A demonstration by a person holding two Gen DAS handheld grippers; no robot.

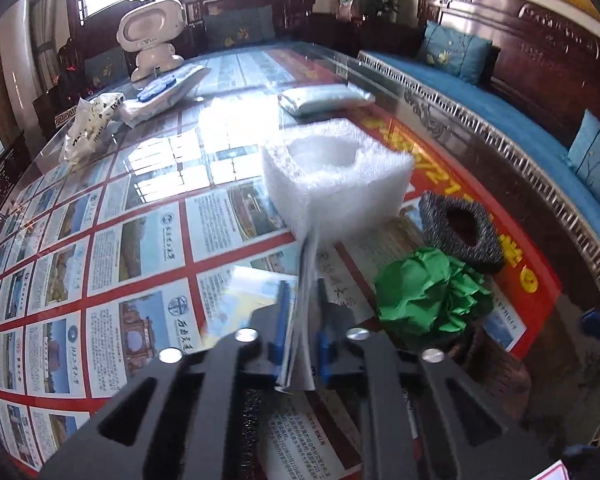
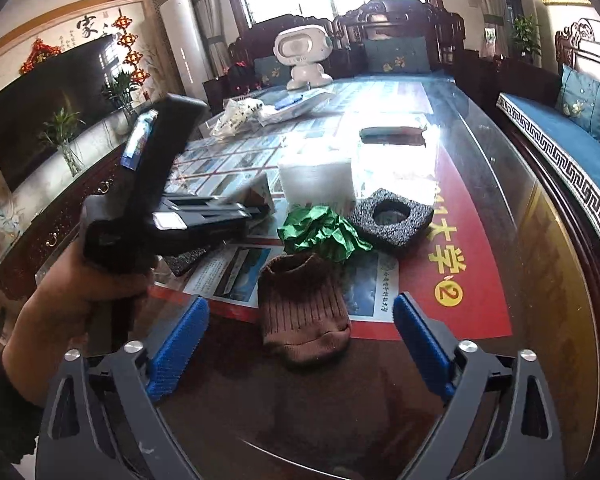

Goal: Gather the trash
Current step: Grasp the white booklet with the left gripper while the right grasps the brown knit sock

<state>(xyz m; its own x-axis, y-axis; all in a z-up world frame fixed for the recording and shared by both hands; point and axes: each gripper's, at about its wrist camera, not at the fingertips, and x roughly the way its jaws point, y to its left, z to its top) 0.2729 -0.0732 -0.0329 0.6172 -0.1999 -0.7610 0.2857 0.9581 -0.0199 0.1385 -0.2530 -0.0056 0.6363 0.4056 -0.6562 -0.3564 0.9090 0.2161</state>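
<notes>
My left gripper [image 1: 302, 312] is shut on a folded paper leaflet [image 1: 300, 344], held edge-on above the glass table. Just beyond it stands a white foam block [image 1: 336, 176] with a hollow top. To its right lie a crumpled green paper ball [image 1: 428, 292] and a black foam piece [image 1: 460, 228]. My right gripper [image 2: 300, 328] is open, its blue pads either side of a brown sock [image 2: 304, 312] on the table. The right wrist view also shows the green paper [image 2: 320, 232], black foam [image 2: 392, 216], white foam [image 2: 316, 180] and the left gripper [image 2: 204, 216].
A white robot figure [image 1: 152, 36] stands at the table's far end, with a plastic bag [image 1: 88, 124], packets [image 1: 168, 92] and a wrapped pack [image 1: 324, 98] near it. A blue-cushioned wooden bench [image 1: 500, 96] runs along the right. A TV [image 2: 48, 104] is on the left wall.
</notes>
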